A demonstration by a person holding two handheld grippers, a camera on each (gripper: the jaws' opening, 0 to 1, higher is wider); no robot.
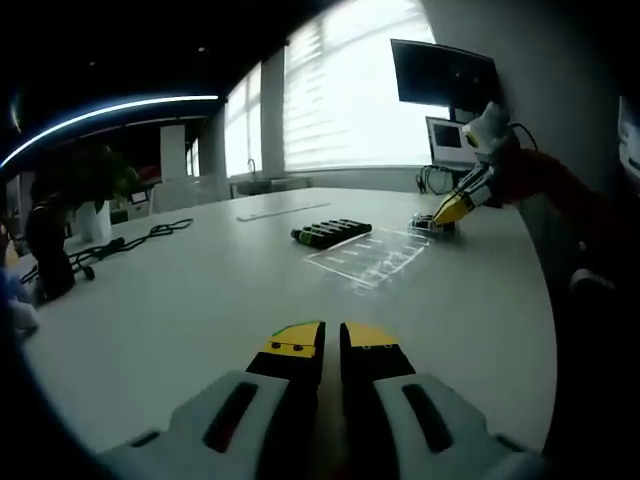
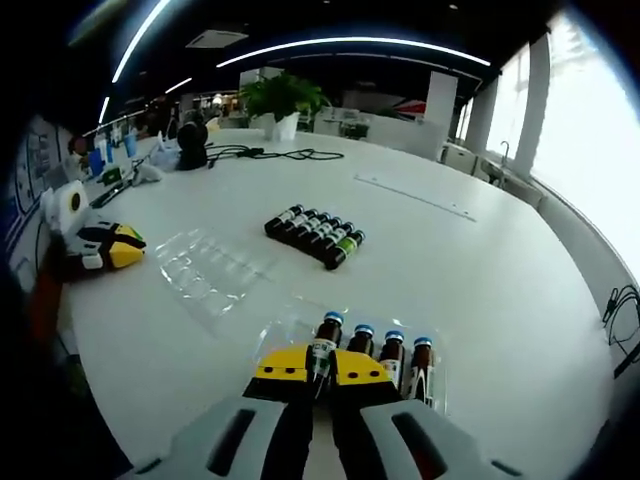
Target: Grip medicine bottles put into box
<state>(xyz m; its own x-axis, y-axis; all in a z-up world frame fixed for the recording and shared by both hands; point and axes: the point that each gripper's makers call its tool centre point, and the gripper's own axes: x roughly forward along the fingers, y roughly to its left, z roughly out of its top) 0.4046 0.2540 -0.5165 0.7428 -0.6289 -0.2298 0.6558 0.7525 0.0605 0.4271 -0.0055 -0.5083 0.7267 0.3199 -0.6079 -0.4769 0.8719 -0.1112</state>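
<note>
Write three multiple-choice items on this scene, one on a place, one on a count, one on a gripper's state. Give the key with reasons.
1. Where does the row of loose medicine bottles lie?
A. on the white table, beyond the empty clear tray
B. on the floor
C. inside the plant pot

2. How many blue-capped bottles sit in the clear tray at the right gripper?
A. one
B. four
C. nine

3. What are the right gripper's jaws doing?
A. spread wide over nothing
B. closed on a cable
C. closed on the leftmost bottle in the tray

Key: 1 A, the dark bottles lie side by side on the table past the empty clear tray. 2 B, four blue caps show in a row. 3 C, the leftmost bottle stands between the yellow tips.
</note>
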